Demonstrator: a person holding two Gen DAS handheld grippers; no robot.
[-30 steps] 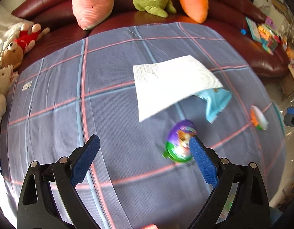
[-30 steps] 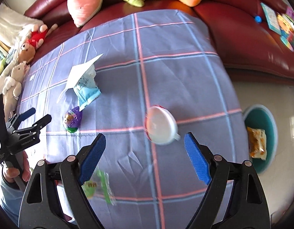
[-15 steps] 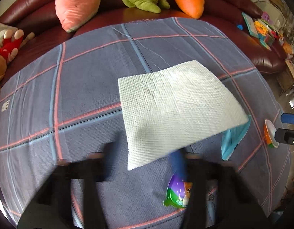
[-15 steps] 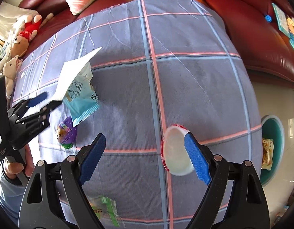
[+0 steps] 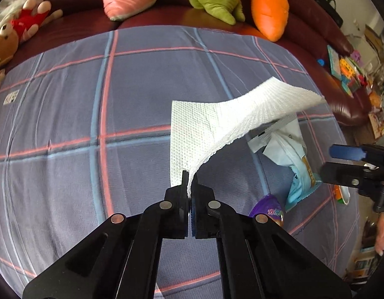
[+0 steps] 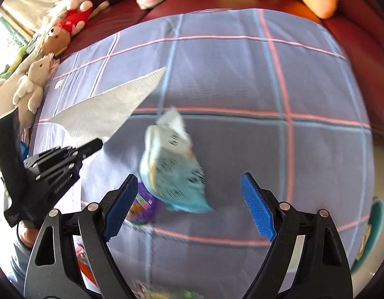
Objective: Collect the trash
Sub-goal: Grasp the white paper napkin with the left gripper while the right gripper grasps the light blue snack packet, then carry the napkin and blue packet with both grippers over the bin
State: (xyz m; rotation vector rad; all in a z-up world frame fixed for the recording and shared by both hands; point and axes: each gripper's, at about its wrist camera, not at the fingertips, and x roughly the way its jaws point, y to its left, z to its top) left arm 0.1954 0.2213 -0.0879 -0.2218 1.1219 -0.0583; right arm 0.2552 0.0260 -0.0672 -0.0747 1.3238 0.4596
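Note:
My left gripper (image 5: 191, 186) is shut on a corner of a white paper towel (image 5: 216, 122) and lifts it off the checked cloth; it also shows in the right wrist view (image 6: 109, 109). A light blue snack wrapper (image 5: 295, 164) lies under the towel's raised edge, and sits in the right wrist view (image 6: 172, 169) between my fingers. A purple egg-shaped wrapper (image 5: 269, 209) lies beside it (image 6: 142, 206). My right gripper (image 6: 189, 206) is open and empty just above the blue wrapper. A small white cup (image 5: 342, 194) lies at the right.
The checked tablecloth (image 5: 80, 114) covers the table. A dark red sofa (image 5: 147, 15) with plush toys (image 5: 269, 7) runs behind it. A teal bin (image 6: 373, 224) stands on the floor at the right. More wrappers (image 6: 167, 291) lie near the front edge.
My left gripper has closed on the paper towel's corner and raised it. My right gripper has moved left from the white cup to over the blue wrapper.

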